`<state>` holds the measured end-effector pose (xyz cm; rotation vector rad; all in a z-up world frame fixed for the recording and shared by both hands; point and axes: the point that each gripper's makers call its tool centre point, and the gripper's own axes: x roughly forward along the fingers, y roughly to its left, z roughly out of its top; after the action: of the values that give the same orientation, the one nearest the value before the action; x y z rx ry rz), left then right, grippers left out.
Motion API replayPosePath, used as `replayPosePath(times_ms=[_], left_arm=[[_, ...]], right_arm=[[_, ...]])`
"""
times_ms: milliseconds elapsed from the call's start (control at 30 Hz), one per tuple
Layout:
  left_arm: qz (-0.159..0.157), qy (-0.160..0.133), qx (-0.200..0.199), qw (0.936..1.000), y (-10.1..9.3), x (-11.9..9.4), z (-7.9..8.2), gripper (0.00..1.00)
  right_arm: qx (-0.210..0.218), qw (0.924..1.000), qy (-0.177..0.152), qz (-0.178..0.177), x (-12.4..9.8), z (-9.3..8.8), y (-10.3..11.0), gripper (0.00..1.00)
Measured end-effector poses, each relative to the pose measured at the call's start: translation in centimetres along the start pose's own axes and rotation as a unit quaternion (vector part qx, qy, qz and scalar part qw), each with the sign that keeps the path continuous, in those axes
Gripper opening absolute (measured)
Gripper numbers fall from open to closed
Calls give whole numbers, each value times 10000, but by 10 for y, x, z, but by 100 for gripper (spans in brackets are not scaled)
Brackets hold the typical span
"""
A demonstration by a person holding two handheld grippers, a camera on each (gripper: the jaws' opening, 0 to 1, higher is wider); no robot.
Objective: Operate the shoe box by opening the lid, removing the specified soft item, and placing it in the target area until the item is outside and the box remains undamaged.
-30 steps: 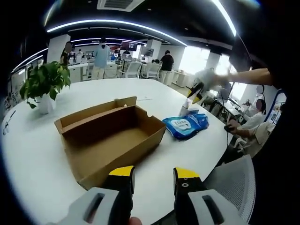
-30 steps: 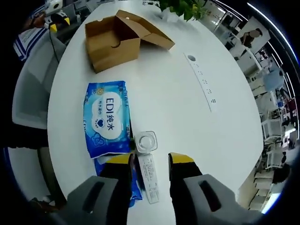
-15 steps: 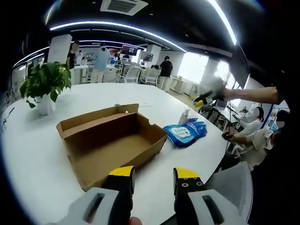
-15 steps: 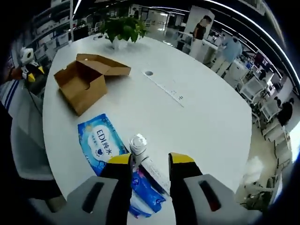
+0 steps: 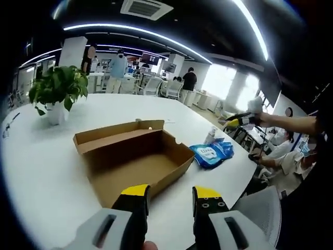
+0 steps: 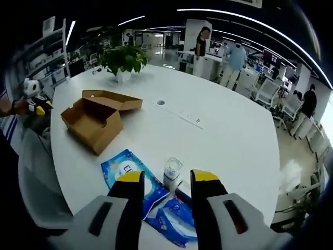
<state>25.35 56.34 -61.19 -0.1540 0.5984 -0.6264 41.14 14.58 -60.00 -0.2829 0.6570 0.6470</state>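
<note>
Both tongs, left [image 5: 170, 191] and right [image 6: 165, 176], parted and empty above opened shoe box [image 5: 136, 162], wipes pack [image 6: 126, 176] outside.

Open shoe box [image 5: 132, 159] on table [image 5: 41, 172], wipes pack [image 5: 210, 153] just right

It's an open-plan office under a dark ceiling [image 5: 208, 31] crossed by long curved strip lights [image 5: 135, 32], with a square air vent [image 5: 146, 9] set near them. A big round white table [image 6: 229, 130] fills the middle of the floor, and a leafy plant in a white pot [image 5: 57, 94] stands on it toward the far side. A flat strip of sockets [image 6: 183, 115] runs along the tabletop. Bright windows [image 5: 218, 83] glow on the far wall. Several people [image 5: 189, 82] stand among white desks and office chairs [image 5: 151, 86] further back. A grey mesh chair [image 6: 36, 177] sits pulled up at the table's edge
</note>
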Motion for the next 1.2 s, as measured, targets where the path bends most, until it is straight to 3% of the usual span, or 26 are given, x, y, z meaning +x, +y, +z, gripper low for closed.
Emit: replayPosePath(times_ms=[433,567,700,900,933,1100,1200], left_arm=[[288,-109,-168,9994,20,-12,-3,33],[477,-203,-348,9980,33,-15,-4,33],[725,-258,-584,9953,49,-15,-10,34],[1496,-430,-912,9836,87,-20,-9,33],[1735,-417,-1061,9782,99,-22,-11,33],[1959,-387,-1390,9699,122,-11,-16,33],[2095,-365,-1532,9650,129,-4,-19,33]], right_arm=[[355,9988,-330,83,-2,9,26,32],[645,9956,-625,257,2,18,47,34],[613,9955,-650,315,9,21,69,34],[580,9945,-715,508,14,26,112,34],[583,9943,-718,528,14,27,117,35],[569,9938,-728,615,14,29,141,34],[741,9907,-949,629,10,39,152,34]])
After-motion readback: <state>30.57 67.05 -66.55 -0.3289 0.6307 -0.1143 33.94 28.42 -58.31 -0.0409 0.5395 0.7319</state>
